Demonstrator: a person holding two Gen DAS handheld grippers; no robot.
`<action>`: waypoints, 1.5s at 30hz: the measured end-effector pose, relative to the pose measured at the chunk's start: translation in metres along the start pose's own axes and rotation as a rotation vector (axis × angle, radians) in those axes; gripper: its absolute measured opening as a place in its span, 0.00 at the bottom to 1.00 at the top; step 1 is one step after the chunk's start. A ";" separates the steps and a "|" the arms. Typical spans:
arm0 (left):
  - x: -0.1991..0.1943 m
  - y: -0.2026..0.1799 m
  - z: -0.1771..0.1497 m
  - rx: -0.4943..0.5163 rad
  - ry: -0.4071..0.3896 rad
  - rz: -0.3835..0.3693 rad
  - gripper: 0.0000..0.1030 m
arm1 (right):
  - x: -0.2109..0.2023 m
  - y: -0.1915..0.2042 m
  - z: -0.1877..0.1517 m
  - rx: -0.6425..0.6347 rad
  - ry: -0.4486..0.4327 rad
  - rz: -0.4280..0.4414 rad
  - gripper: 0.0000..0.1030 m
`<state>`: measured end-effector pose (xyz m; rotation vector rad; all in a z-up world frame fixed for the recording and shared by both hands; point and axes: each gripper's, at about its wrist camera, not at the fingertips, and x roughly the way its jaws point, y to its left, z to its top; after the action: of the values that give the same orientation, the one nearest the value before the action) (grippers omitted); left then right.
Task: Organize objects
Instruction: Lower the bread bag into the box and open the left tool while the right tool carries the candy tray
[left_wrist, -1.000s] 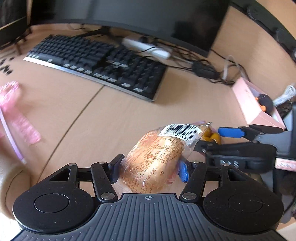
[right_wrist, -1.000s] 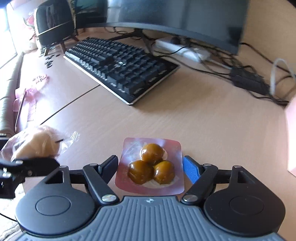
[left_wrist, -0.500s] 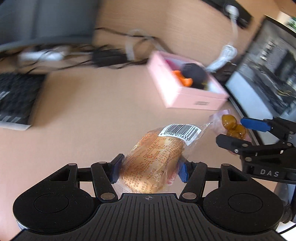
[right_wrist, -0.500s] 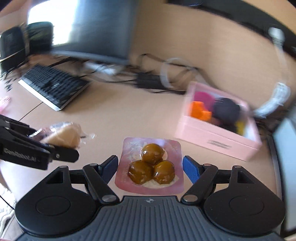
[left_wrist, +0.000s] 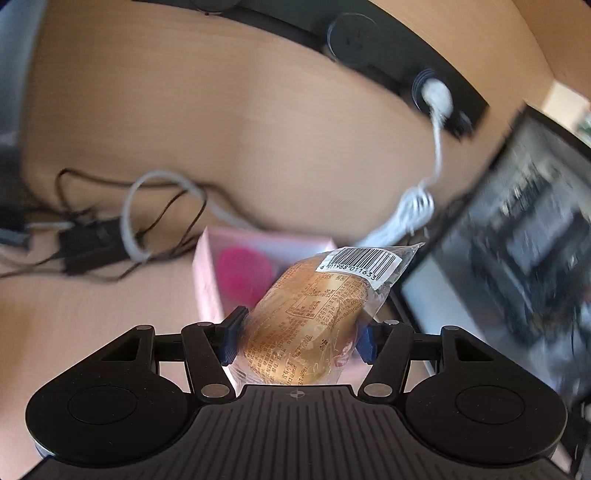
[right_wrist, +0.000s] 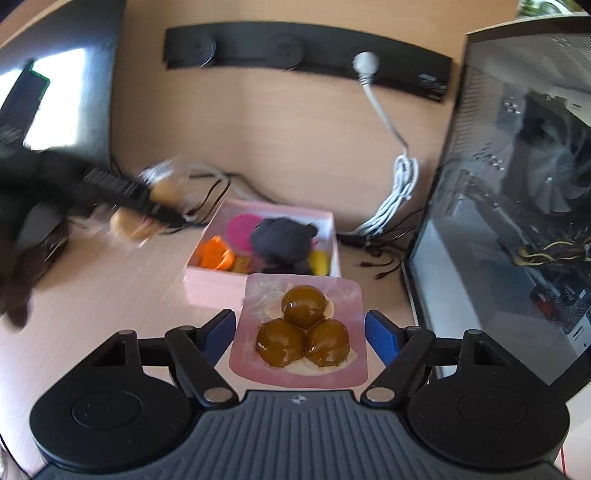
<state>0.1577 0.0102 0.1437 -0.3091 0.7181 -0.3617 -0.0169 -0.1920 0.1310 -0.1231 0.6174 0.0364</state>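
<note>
We saw the left tongs (left_wrist: 297, 338) closed on a wrapped bun (left_wrist: 308, 325); the two blue pads pressed its clear wrapper from both sides. A white barcode label (left_wrist: 360, 263) sat on the far end of the wrapper. The bun was held in the air, in front of a pink box (left_wrist: 207, 280) on the desk (left_wrist: 92, 314).

In the right wrist view, a pink pack of three brown glazed balls (right_wrist: 301, 332) lay between the blue pads of the right tongs (right_wrist: 301, 330). A small gap showed on each side, so we cannot tell whether these tongs really gripped it. The pack was just before the near wall of the pink box (right_wrist: 218, 282), which held orange, pink, black and yellow things. Left of the box, the left tongs (right_wrist: 162, 212) with the bun (right_wrist: 162, 192) appeared blurred. A white cable (right_wrist: 400, 184) hung near a computer case (right_wrist: 517, 184) on the right.
</note>
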 end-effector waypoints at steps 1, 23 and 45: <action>0.011 -0.002 0.006 0.011 -0.017 0.018 0.62 | 0.003 -0.005 0.000 0.002 -0.004 -0.004 0.75; 0.153 -0.005 0.045 -0.023 0.098 0.072 0.63 | 0.075 -0.036 0.009 -0.005 0.072 0.064 0.75; 0.111 0.017 0.017 0.025 0.136 -0.040 0.62 | 0.099 -0.042 -0.001 0.030 0.111 0.098 0.75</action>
<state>0.2503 -0.0191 0.0853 -0.2772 0.8411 -0.4322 0.0663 -0.2343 0.0768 -0.0658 0.7344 0.1155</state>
